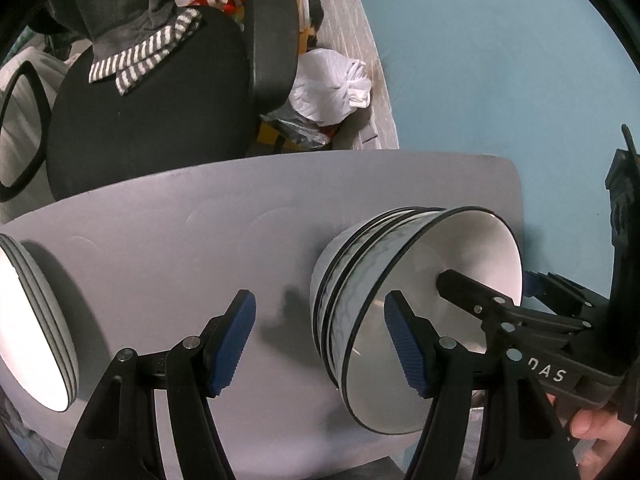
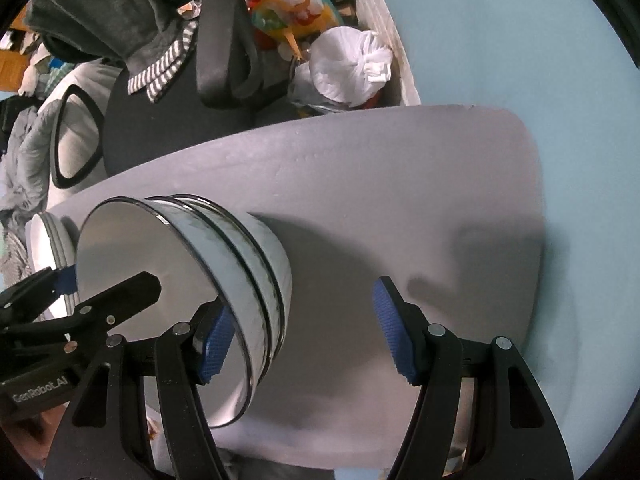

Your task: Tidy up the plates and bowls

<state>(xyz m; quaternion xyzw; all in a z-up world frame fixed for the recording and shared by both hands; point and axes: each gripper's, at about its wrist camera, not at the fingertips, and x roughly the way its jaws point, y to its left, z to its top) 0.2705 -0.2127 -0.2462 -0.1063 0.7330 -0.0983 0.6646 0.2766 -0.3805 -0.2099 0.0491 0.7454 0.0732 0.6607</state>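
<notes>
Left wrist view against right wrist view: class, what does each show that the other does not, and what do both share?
Only the left wrist view shows the stack of plates large and nearly whole, and fingertips on the right gripper's handle. Only the right wrist view shows the colourful packaging behind the chair, and bare table on the bowls' far side. Both share the stack of bowls, the grey table, the black chair, the white bag, and each gripper with one finger inside the top bowl.

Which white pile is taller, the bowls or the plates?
The stack of bowls: its deep nested sides rise high, while the stack of plates lies low and flat.
</notes>
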